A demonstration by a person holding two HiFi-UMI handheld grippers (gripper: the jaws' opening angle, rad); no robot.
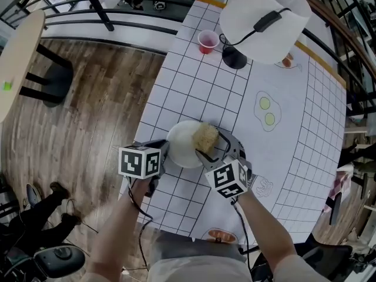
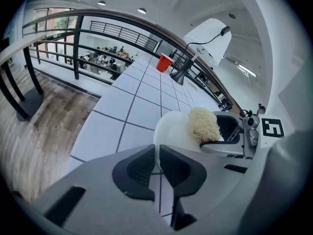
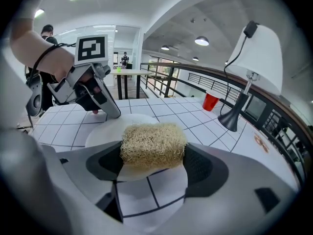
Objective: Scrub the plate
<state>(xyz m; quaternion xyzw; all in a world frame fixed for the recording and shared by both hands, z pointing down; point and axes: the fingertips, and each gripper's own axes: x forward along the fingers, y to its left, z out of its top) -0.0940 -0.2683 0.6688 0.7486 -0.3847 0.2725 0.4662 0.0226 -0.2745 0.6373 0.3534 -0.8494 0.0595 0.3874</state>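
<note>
Left tool (image 1: 167, 150), right tool (image 1: 209, 143) both clamped

The long table (image 1: 200, 93) wore a white cover ruled in dark squares, with small drawings printed here and there and an orange band along its far right edge. A white plate (image 1: 183, 143) sat near the left edge, toward the near end. Well apart from it, by the far end, stood a red cup (image 1: 207, 41) with a black lamp base (image 1: 234, 58) just beside it.
</note>
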